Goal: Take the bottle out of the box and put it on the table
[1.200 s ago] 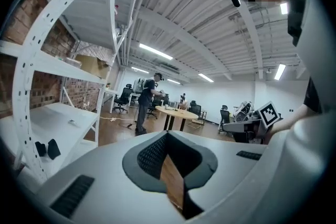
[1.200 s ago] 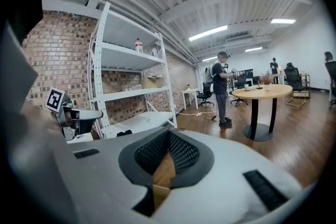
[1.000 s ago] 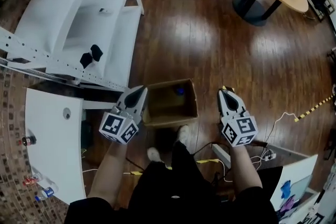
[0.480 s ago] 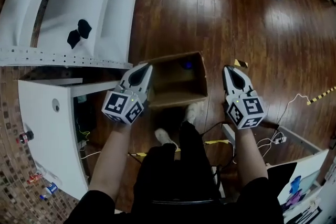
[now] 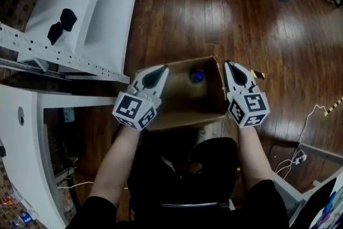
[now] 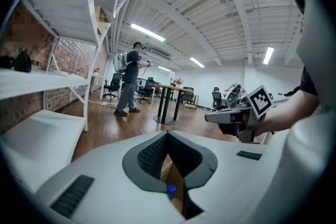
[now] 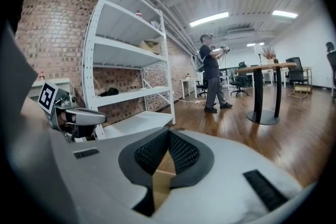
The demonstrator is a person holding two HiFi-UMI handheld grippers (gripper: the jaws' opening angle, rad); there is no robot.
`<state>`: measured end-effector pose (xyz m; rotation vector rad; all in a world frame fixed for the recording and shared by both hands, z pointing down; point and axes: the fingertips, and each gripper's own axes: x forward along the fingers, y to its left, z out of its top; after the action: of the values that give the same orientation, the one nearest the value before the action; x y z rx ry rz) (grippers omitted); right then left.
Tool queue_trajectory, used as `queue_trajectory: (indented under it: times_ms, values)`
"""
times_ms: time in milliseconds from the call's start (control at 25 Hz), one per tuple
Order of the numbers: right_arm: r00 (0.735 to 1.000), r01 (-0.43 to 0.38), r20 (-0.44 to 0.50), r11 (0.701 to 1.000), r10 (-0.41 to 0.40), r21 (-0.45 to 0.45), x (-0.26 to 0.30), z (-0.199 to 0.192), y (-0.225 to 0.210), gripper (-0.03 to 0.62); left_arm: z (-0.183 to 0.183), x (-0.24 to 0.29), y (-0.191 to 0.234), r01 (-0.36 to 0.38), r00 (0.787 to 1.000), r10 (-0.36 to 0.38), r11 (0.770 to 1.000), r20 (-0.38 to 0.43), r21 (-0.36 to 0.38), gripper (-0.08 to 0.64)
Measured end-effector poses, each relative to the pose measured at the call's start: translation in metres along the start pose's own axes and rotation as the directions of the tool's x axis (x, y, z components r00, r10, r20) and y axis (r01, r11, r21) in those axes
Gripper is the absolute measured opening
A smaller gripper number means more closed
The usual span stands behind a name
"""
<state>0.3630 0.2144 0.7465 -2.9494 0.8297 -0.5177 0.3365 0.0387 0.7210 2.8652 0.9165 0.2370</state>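
Left gripper (image 5: 161, 69): jaws together, empty, pointing forward along the left wall of the brown cardboard box (image 5: 185, 115).
Right gripper (image 5: 229, 65): jaws together, empty, at the box's right wall.
Change: both grippers have dropped and now flank the box closely.
Blue-capped bottle (image 5: 197, 76): inside the box, far end; only the cap shows, body lost in shadow.

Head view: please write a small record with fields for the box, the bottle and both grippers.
box: brown cardboard, top open, between the two grippers
bottle: inside the box at its far end, only a blue cap visible
left gripper: shut on the box's left wall
right gripper: shut on the box's right wall
below: wooden floor
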Motion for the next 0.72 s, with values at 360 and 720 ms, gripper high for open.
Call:
queue_trajectory:
  times_ms: [360, 720]
  values:
    - [0.991, 0.030, 0.131, 0.999, -0.032, 0.016, 0.035, -0.069, 0.016, 0.005, -0.086, 0.006, -0.010, 0.129, 0.983, -0.136, 0.990, 0.127, 0.058, 0.003]
    - [0.980, 0.145, 0.135, 0.989, -0.144, 0.004, 0.022, -0.085, -0.020, 0.005, -0.127, 0.032, -0.014, 0.160, 0.986, -0.162, 0.986, 0.049, 0.042, 0.003]
